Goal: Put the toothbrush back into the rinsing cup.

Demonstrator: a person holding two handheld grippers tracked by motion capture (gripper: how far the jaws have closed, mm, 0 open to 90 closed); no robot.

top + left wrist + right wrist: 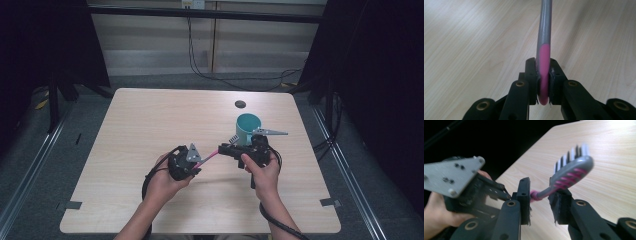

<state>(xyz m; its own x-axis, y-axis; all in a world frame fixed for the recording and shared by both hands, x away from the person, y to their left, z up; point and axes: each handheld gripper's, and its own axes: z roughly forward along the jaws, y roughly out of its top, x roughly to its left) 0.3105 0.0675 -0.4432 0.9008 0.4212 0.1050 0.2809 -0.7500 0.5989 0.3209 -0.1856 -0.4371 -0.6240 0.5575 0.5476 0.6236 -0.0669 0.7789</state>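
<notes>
A toothbrush point(209, 158) with a pink and grey handle hangs above the table between my two grippers. My left gripper point(200, 162) is shut on the pink end of the handle point(543, 75), and the grey shaft point(545, 30) runs away from the jaws. My right gripper point(223, 149) stands open with the thin neck point(540, 194) between its jaws, the pads not pressing on it. The bristled head point(574, 168) sticks out past the right-hand jaw. The left gripper point(504, 193) and the hand holding it sit close behind. A teal cup point(248, 127) stands upright just beyond the right gripper.
The wooden table point(150, 125) has a small dark round spot point(240, 104) near its far edge, behind the cup. Black stands rise at both sides of the table. Cables point(225, 80) lie on the floor beyond the far edge.
</notes>
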